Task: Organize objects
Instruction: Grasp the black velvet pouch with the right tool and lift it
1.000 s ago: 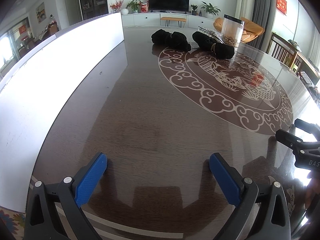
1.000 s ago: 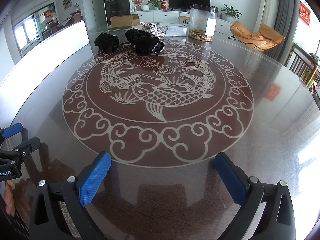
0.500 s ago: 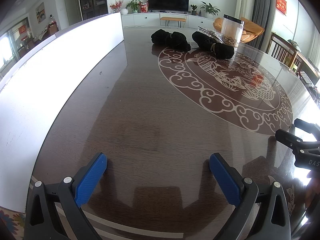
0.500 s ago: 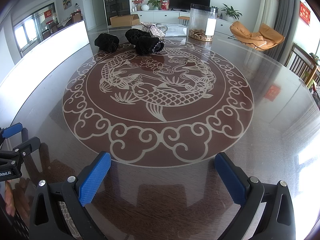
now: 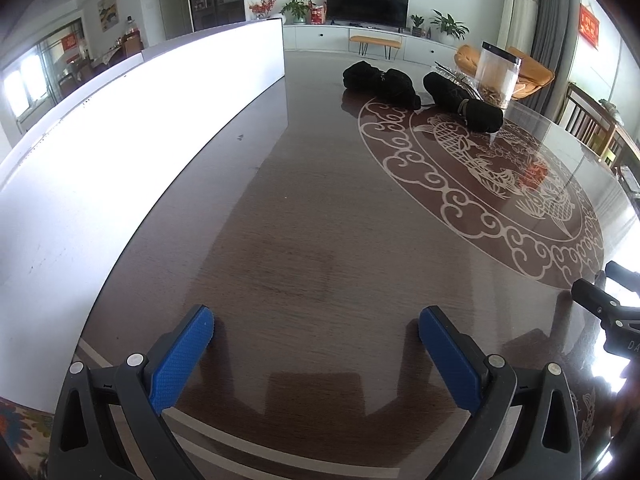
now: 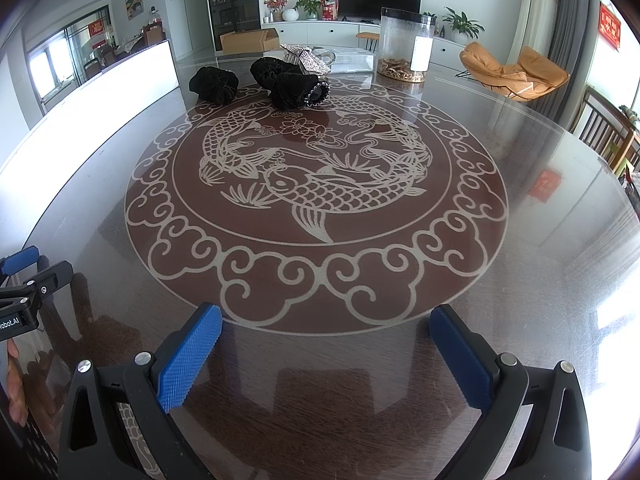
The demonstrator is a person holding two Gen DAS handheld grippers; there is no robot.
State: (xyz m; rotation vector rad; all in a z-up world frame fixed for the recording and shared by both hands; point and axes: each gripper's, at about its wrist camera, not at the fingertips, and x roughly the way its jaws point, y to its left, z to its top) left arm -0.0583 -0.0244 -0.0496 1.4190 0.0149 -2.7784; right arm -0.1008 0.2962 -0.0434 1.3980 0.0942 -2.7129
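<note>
Left hand-held gripper (image 5: 316, 332) jaws wide apart, empty; right hand-held gripper (image 6: 326, 330) likewise.

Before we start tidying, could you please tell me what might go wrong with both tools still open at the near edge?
1. The black pouches lie bunched at the far side; one touches a silver item, so grabbing one may drag its neighbour.
2. The clear jar stands just behind them, and a long reach could knock it over.
3. The right tool and left tool sit close together, so they might collide when moving off.
</note>
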